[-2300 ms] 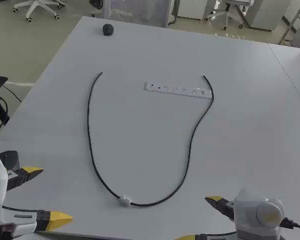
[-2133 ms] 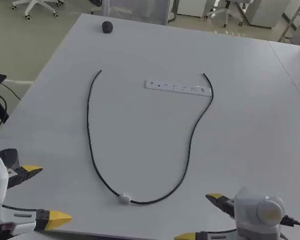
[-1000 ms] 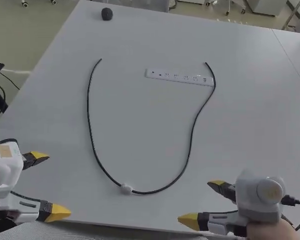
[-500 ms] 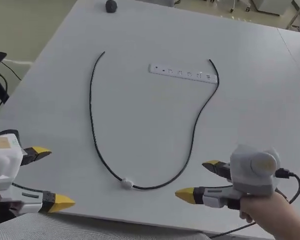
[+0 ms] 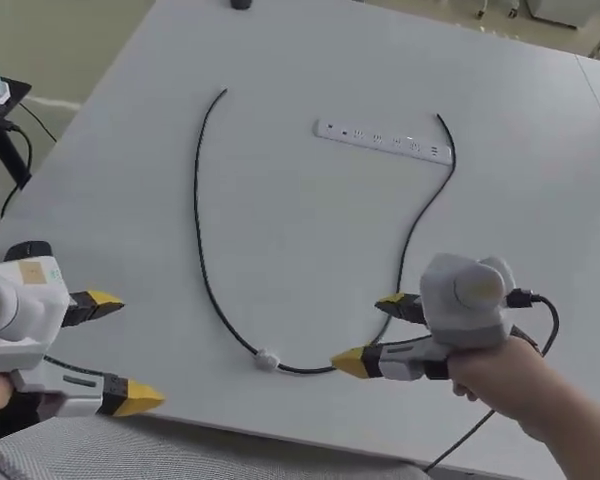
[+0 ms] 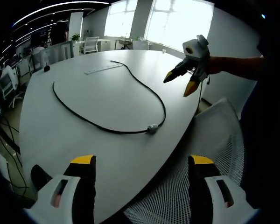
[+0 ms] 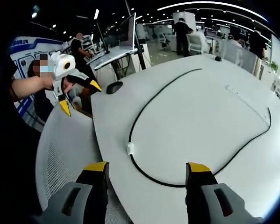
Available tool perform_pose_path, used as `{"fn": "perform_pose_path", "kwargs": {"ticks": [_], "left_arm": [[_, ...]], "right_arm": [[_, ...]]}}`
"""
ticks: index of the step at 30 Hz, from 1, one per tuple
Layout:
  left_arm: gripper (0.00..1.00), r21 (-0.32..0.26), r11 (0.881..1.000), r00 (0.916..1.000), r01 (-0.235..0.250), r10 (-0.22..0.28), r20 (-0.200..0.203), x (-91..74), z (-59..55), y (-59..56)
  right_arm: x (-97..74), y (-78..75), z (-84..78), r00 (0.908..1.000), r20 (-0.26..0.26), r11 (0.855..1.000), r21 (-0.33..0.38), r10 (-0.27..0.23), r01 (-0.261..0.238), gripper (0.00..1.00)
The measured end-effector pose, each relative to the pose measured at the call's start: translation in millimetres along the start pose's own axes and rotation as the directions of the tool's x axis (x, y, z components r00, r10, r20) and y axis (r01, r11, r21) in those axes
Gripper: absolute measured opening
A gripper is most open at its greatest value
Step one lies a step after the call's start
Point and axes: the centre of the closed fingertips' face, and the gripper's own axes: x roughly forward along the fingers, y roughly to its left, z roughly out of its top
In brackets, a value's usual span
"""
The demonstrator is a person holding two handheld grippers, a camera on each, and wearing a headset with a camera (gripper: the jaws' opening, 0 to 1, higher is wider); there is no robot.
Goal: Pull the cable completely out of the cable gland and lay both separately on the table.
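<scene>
The right gripper (image 5: 365, 332) holds its yellow-tipped jaws apart just right of the small white cable gland (image 5: 268, 360), lower centre, threaded on a thin black cable (image 5: 199, 240) looping over the smooth grey table (image 5: 300, 230). The left gripper (image 5: 130, 350), lower left, gapes too. The gland's detail is too small to read.

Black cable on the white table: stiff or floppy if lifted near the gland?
The thin black cable lies flat in a loose U on the white table, so probably floppy; its ends would likely trail. The small white cable gland at the loop's bottom looks light and may slide along it.
</scene>
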Motion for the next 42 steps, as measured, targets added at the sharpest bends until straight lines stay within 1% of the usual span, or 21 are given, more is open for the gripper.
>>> {"fn": "perform_pose_path", "kwargs": {"ticks": [2, 5, 8, 12, 16, 18, 21, 24, 31, 32, 33, 34, 37, 42], "left_arm": [[0.83, 0.008, 1.000, 1.0000, 0.006, -0.006, -0.005, 0.4, -2.2, -1.1], [0.84, 0.007, 1.000, 0.9998, 0.014, -0.014, -0.012, 2.2, -6.9, -2.0], [0.85, 0.014, 1.000, 0.9997, 0.015, -0.015, -0.021, 3.4, -10.3, -2.0], [0.83, 0.014, 1.000, 0.9995, 0.025, -0.025, -0.018, 4.2, -10.4, -3.7], [0.83, 0.021, 0.999, 0.9996, 0.024, -0.024, -0.014, 4.4, -10.1, -2.5], [0.83, 0.022, 0.999, 0.9995, 0.026, -0.026, -0.015, 3.7, -11.0, -1.8], [0.82, 0.024, 0.999, 0.9993, 0.028, -0.028, -0.024, 2.3, -13.3, 0.1], [0.82, 0.022, 0.999, 0.9993, 0.030, -0.030, -0.023, 1.2, -14.7, 0.9], [0.81, 0.029, 0.999, 0.9990, 0.036, -0.035, -0.030, -0.8, -18.9, 2.3], [0.81, 0.029, 0.999, 0.9989, 0.036, -0.036, -0.030, -1.4, -19.4, 3.1], [0.81, 0.027, 0.999, 0.9989, 0.037, -0.036, -0.031, -1.8, -19.6, 3.7], [0.81, 0.026, 0.999, 0.9989, 0.037, -0.036, -0.031, -2.2, -19.8, 4.4], [0.80, 0.025, 0.999, 0.9988, 0.040, -0.039, -0.031, -2.8, -20.1, 5.6], [0.79, 0.021, 0.999, 0.9986, 0.043, -0.042, -0.033, -3.0, -21.7, 7.3]], "right_arm": [[4.4, 2.3, 0.2, 0.9998, -0.015, 1.000, -0.007, 0.014, -0.014, 0.62], [14.0, 5.4, -3.4, 0.9975, -0.063, 0.999, -0.031, 0.032, -0.034, 0.58], [22.1, 8.2, -1.0, 0.9960, -0.079, 0.998, -0.042, 0.041, -0.045, 0.55], [34.9, 14.3, 1.0, 0.9920, -0.109, 0.996, -0.047, 0.064, -0.069, 0.50], [46.8, 19.2, 0.5, 0.9869, -0.145, 0.995, -0.065, 0.070, -0.080, 0.46], [51.3, 20.8, 1.6, 0.9858, -0.152, 0.994, -0.069, 0.072, -0.083, 0.44], [59.7, 24.3, 1.1, 0.9819, -0.171, 0.993, -0.069, 0.081, -0.094, 0.41], [67.8, 27.1, -1.2, 0.9771, -0.193, 0.993, -0.063, 0.090, -0.104, 0.39], [87.9, 34.9, -6.5, 0.9664, -0.230, 0.989, -0.061, 0.114, -0.131, 0.36], [91.6, 36.3, -8.9, 0.9634, -0.238, 0.989, -0.051, 0.123, -0.139, 0.36], [93.8, 36.5, -10.9, 0.9615, -0.245, 0.989, -0.053, 0.124, -0.141, 0.35], [96.5, 37.1, -14.3, 0.9576, -0.260, 0.987, -0.062, 0.125, -0.145, 0.34], [101.4, 37.9, -16.9, 0.9557, -0.265, 0.987, -0.061, 0.128, -0.149, 0.33], [109.4, 42.4, -22.1, 0.9491, -0.282, 0.985, -0.053, 0.140, -0.161, 0.28]]}}
